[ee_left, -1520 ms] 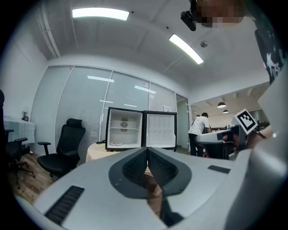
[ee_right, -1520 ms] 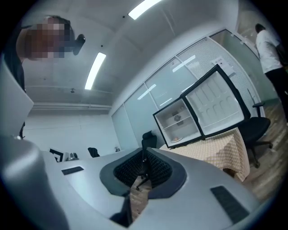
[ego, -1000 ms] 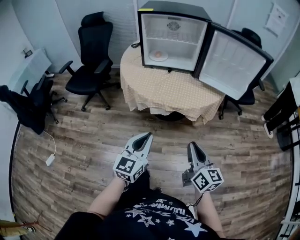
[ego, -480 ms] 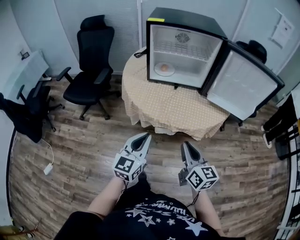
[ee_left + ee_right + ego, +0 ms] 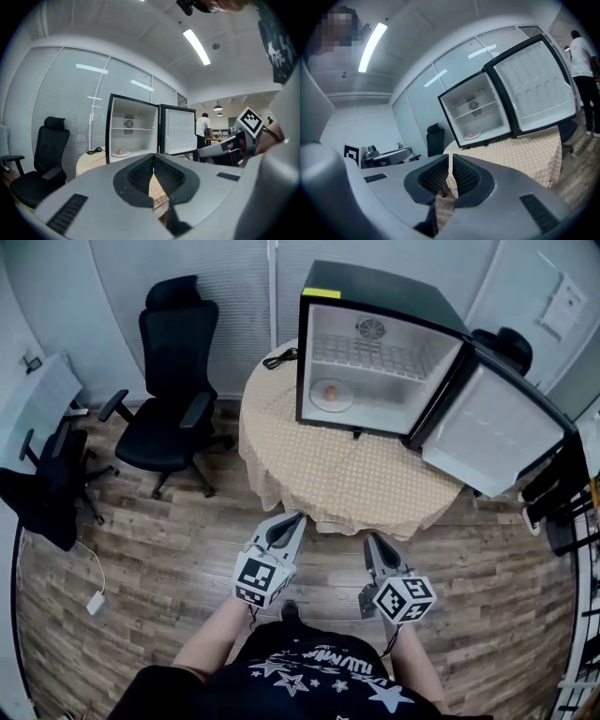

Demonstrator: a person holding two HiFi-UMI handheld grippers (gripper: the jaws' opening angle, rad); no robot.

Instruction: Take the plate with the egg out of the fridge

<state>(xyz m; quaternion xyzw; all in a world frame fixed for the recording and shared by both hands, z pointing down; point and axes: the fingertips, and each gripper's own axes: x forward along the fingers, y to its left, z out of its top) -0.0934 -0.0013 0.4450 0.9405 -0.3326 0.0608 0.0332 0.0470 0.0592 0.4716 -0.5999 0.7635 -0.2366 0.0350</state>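
Observation:
A small black fridge (image 5: 375, 352) stands open on a round table with a yellow dotted cloth (image 5: 328, 465). On its floor, at the left, a white plate (image 5: 330, 396) bears a brown egg (image 5: 330, 391). The plate also shows far off in the left gripper view (image 5: 120, 153) and the right gripper view (image 5: 471, 136). My left gripper (image 5: 295, 517) and right gripper (image 5: 373, 540) hang side by side over the wooden floor, just short of the table's near edge. Both point at the fridge. Both are shut and hold nothing, as the left gripper (image 5: 153, 157) and right gripper (image 5: 450, 157) also show close up.
The fridge door (image 5: 497, 432) swings out to the right past the table edge. A black cable (image 5: 279, 358) lies on the cloth left of the fridge. Black office chairs (image 5: 173, 381) stand at the left. A dark rack (image 5: 562, 502) fills the right side. A person (image 5: 203, 129) stands in the background.
Both grippers have moved forward over the floor toward the table, still shut. The table and the fridge now stand nearer and larger in the head view.

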